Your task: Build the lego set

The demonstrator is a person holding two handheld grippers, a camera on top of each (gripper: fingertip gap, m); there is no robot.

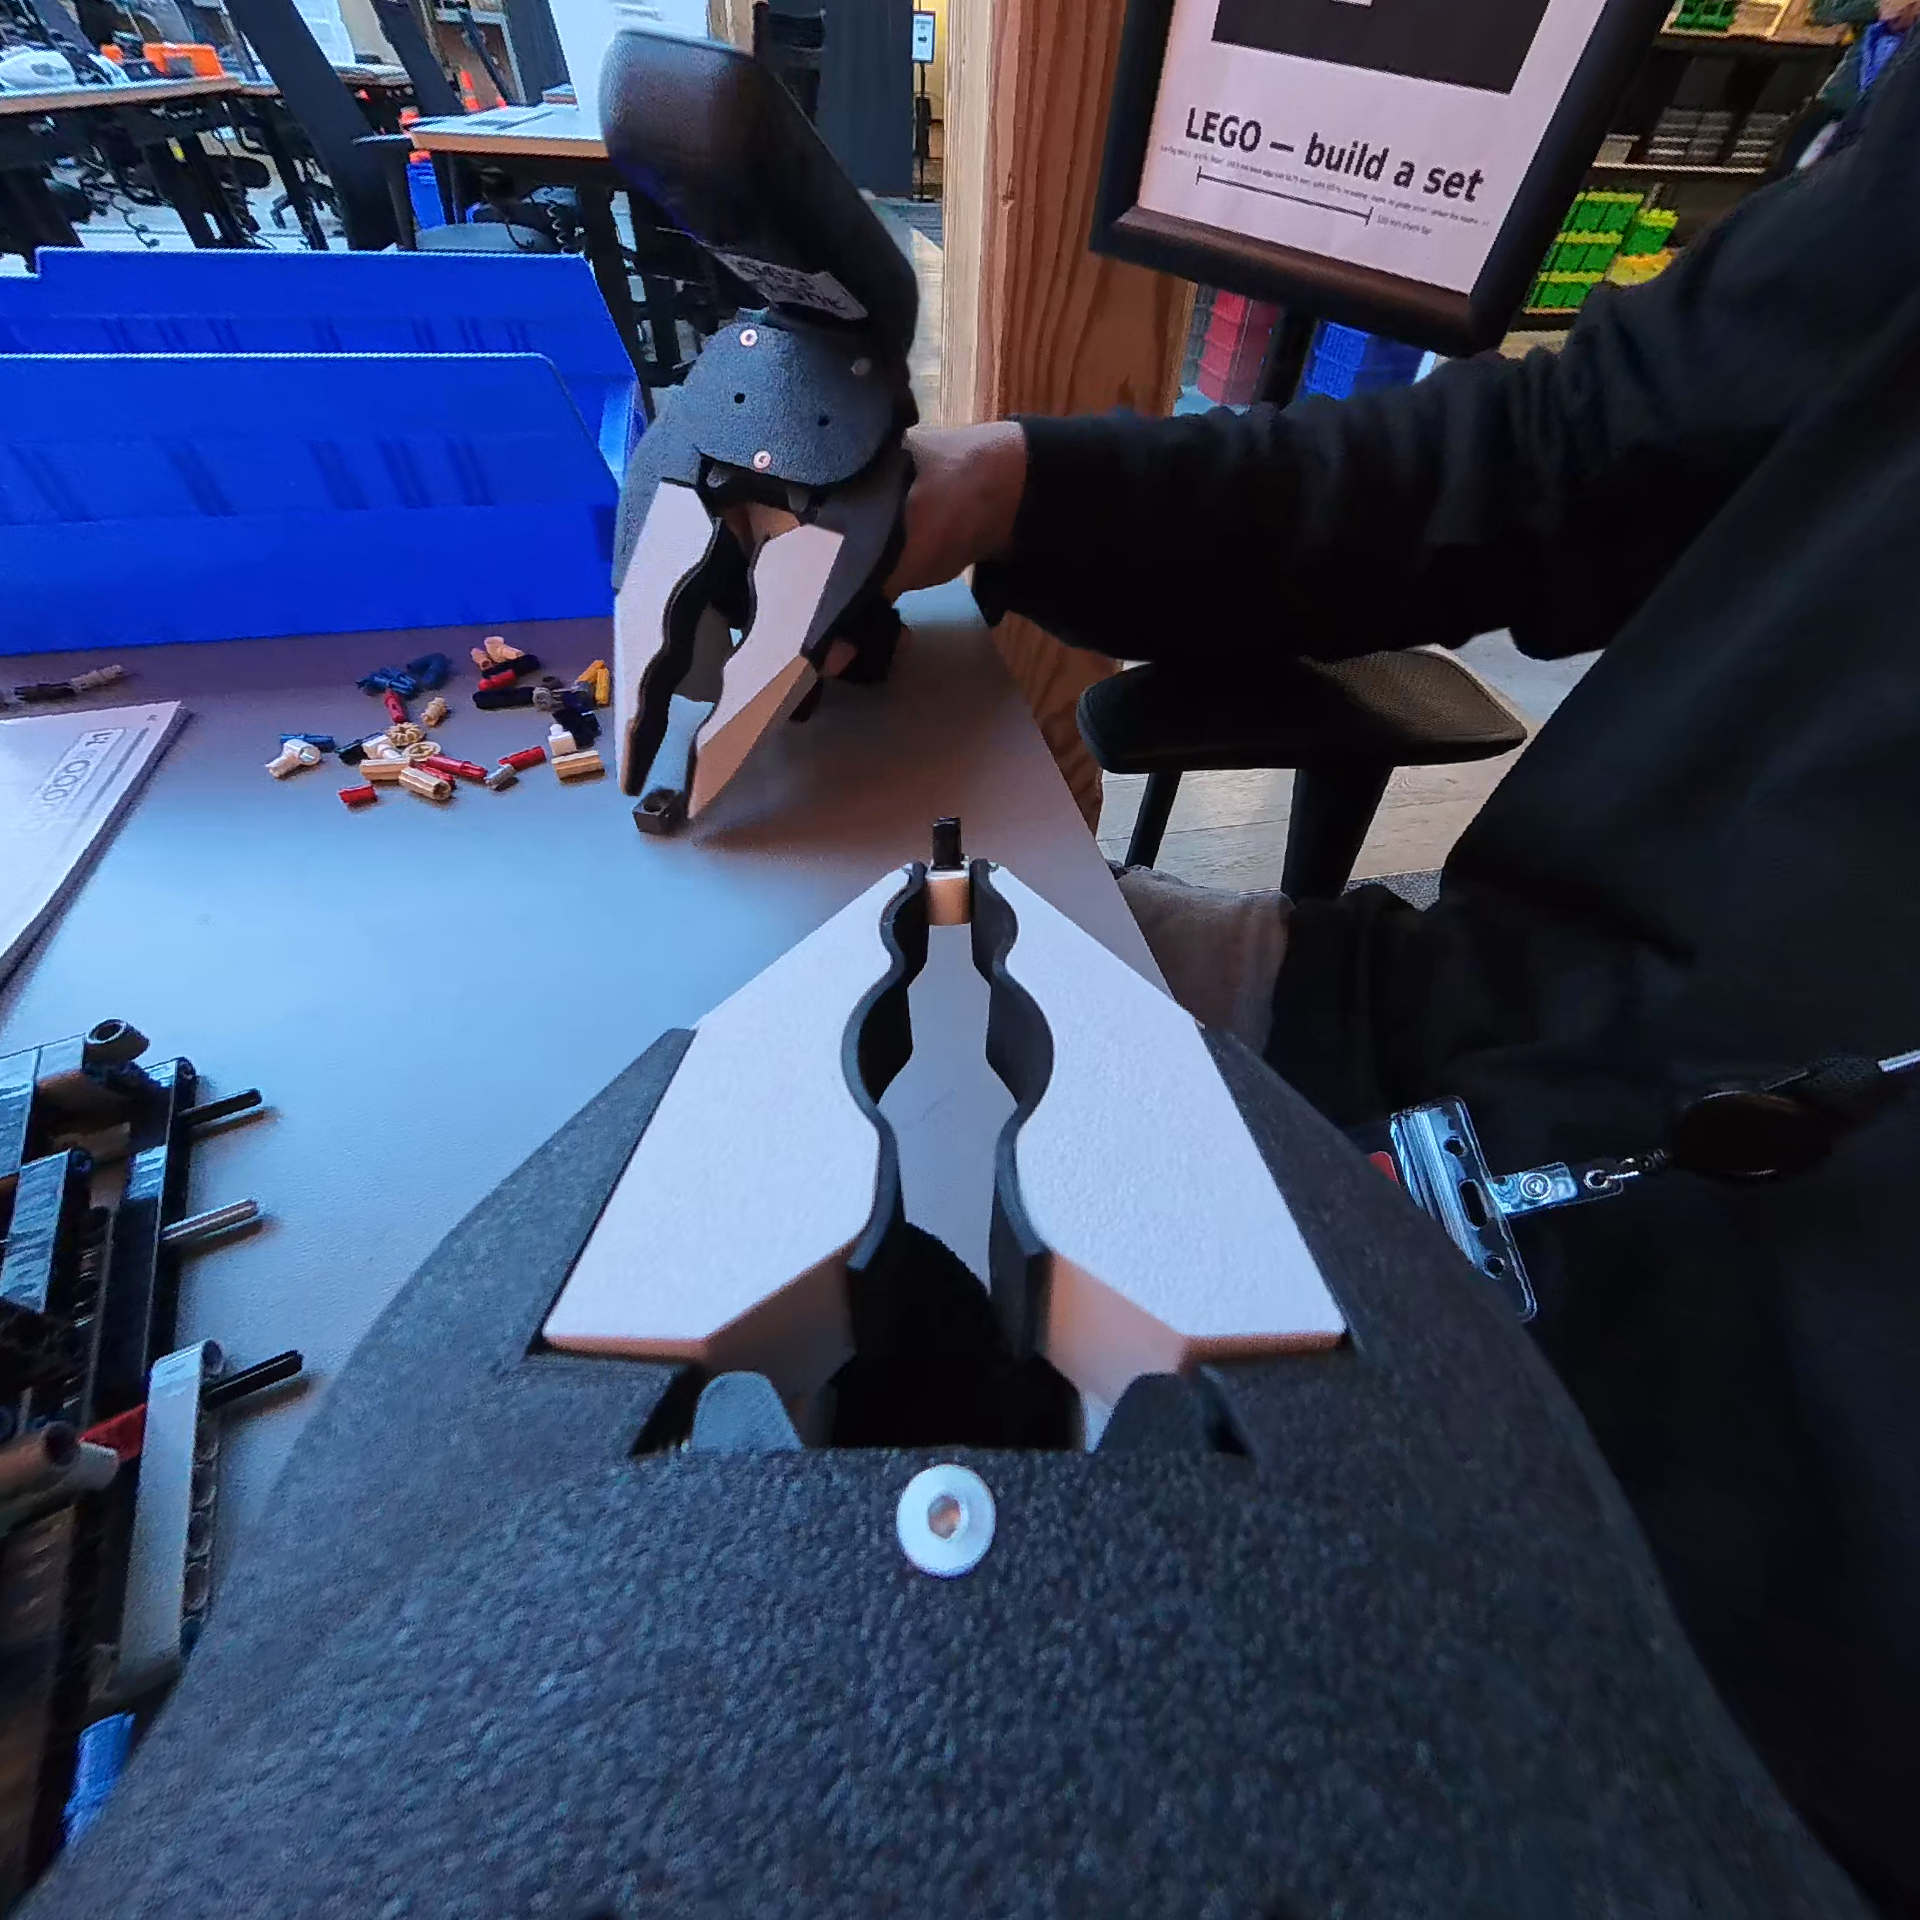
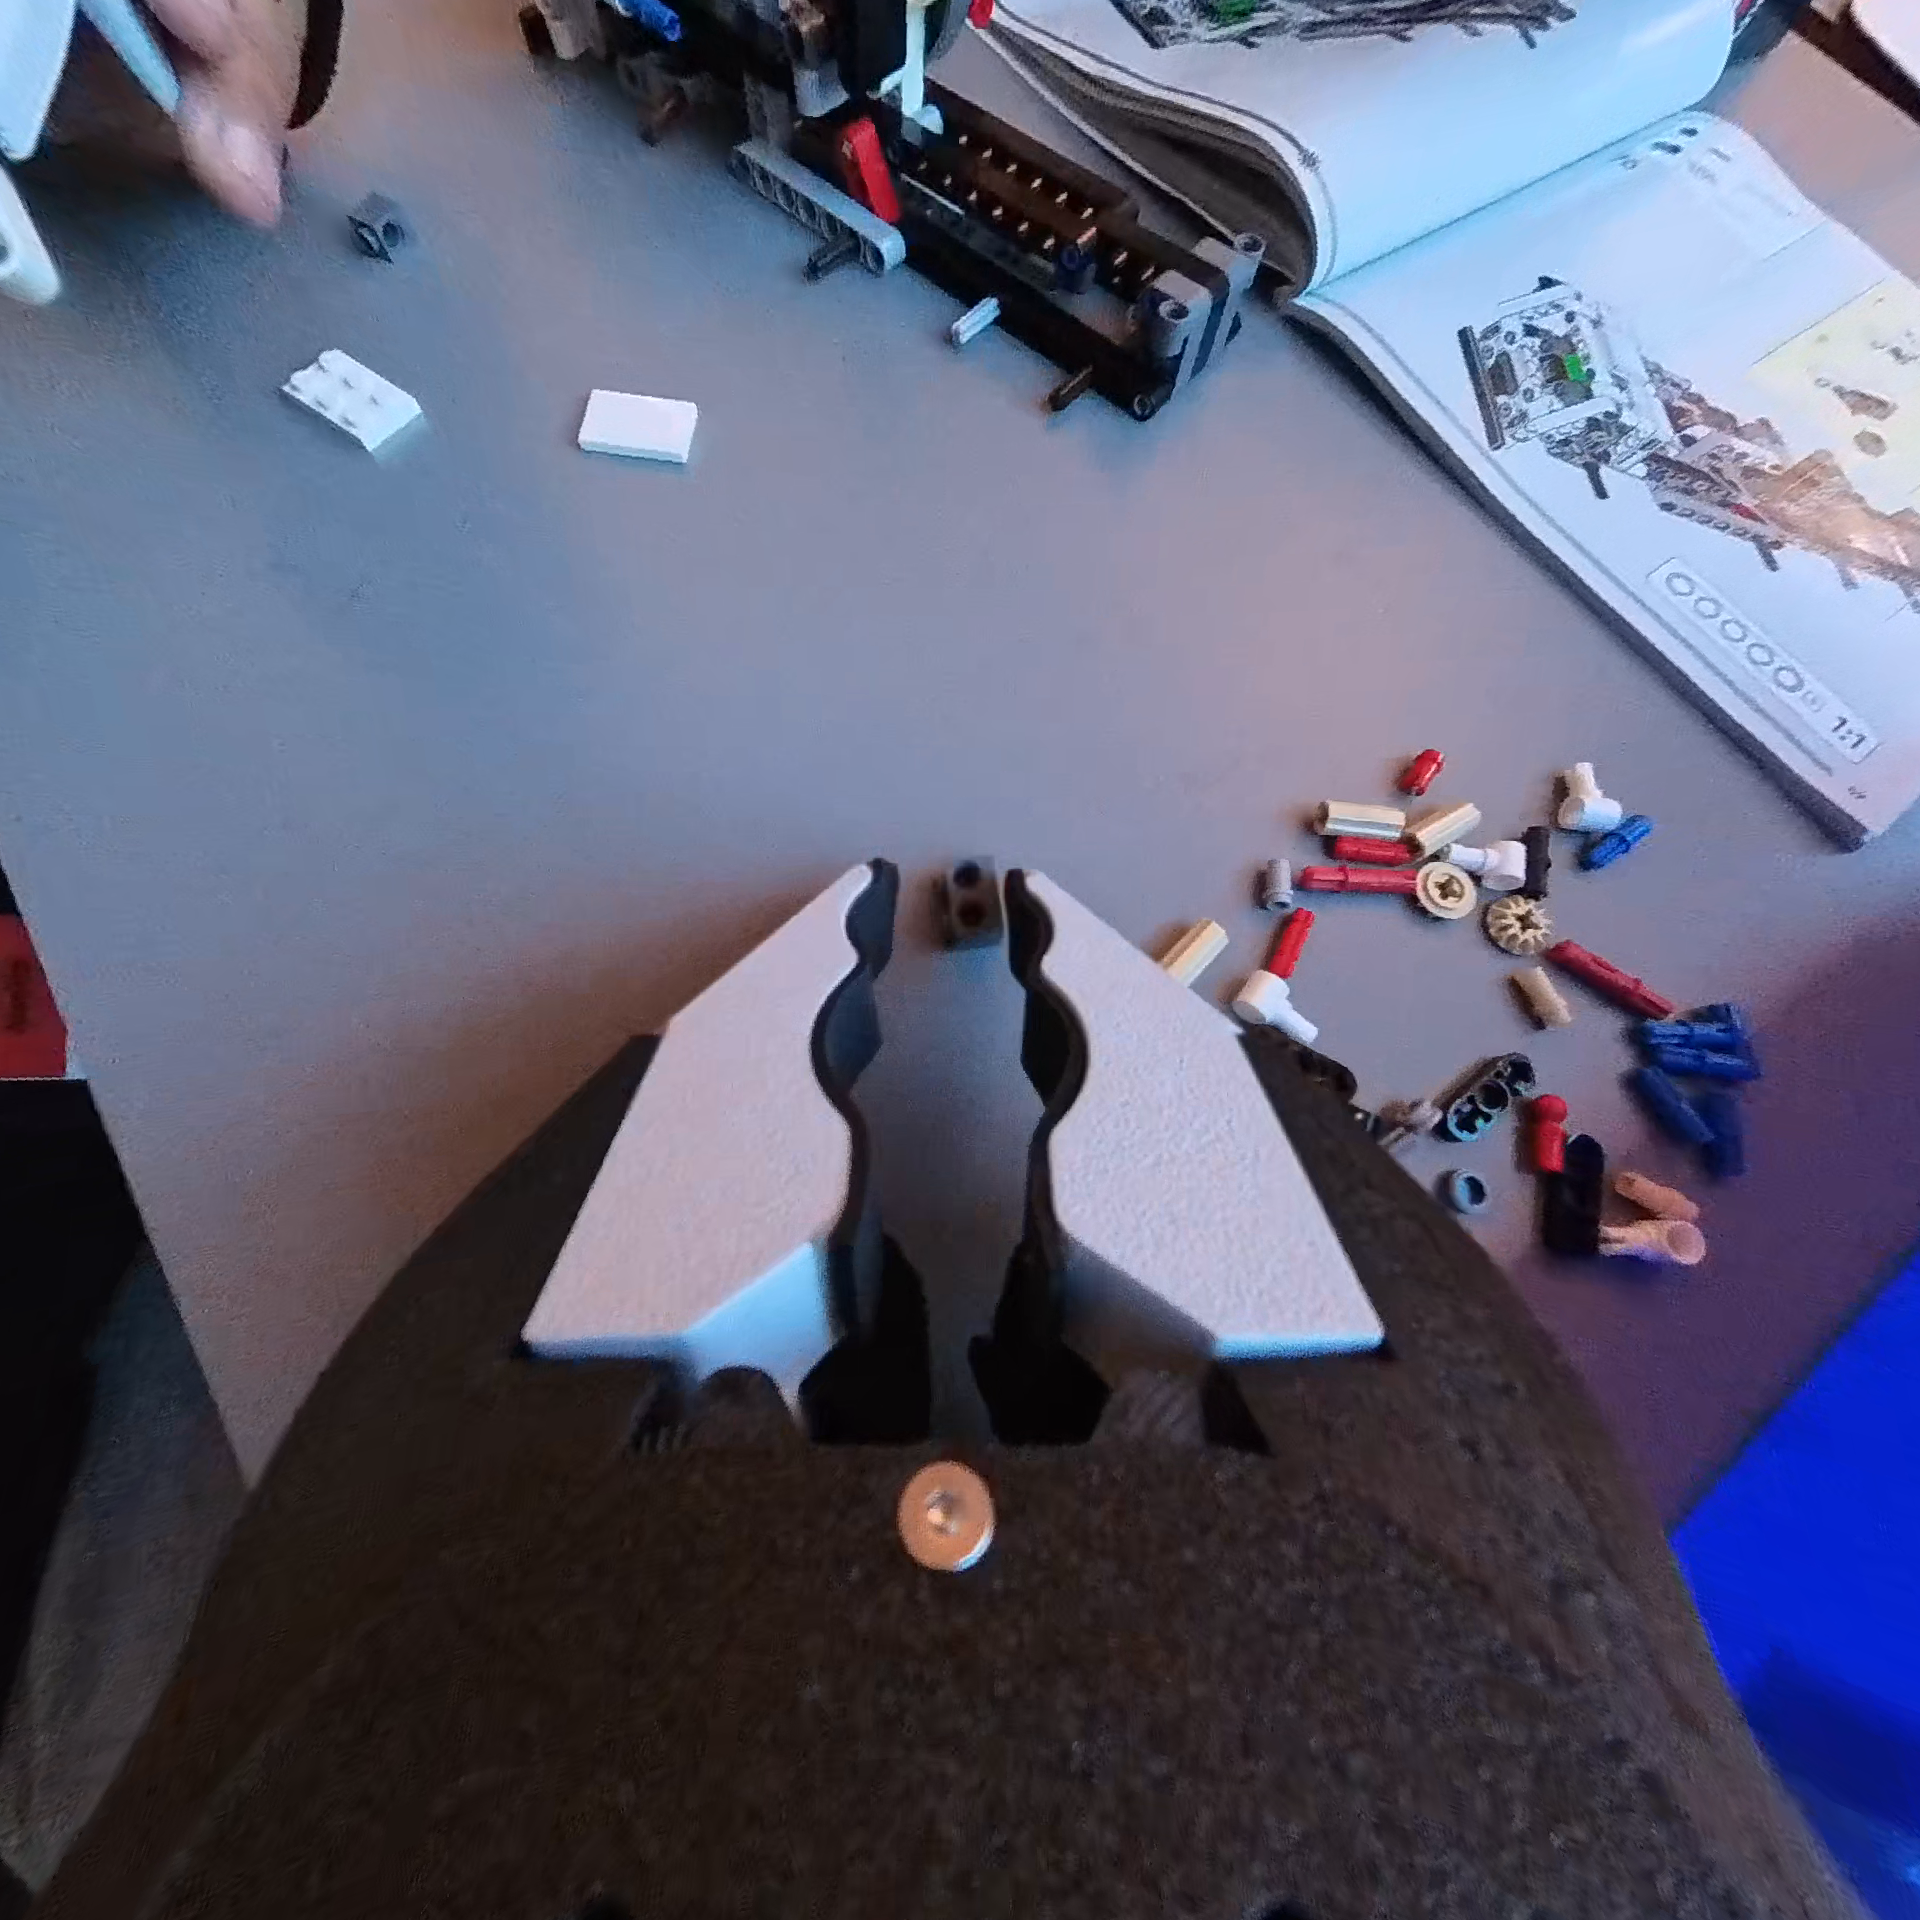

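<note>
**Q:** State the condition of each claw.

**A:** The left gripper (image 1: 948,883) is clamped on a small tan cylindrical connector with a black pin (image 1: 948,875) projecting from its far end; the part sits at the fingertips, raised above the grey table (image 1: 468,987). The right gripper (image 2: 951,904) has its jaws parted. A small dark grey two-hole brick (image 2: 969,902) rests on the table between the tips. Whether either finger touches it cannot be determined.

**Q:** Locate the task parts.

**A:** In the right wrist view, the partly built black and grey Technic frame assembly (image 2: 1049,239) lies at 12 o'clock, just beside the open instruction booklet (image 2: 1621,416) at 1 o'clock. A loose scatter of red, blue, tan and white pins and connectors (image 2: 1507,987) lies at 3 o'clock. A white studded plate (image 2: 351,399) and a smooth white tile (image 2: 638,425) lie at 11 o'clock, well apart from the assembly. A second small dark brick (image 2: 376,225) lies beyond them.

**Q:** Other items?

**A:** In the left wrist view, blue plastic bins (image 1: 301,468) stand at 10 o'clock behind the scatter.
</note>
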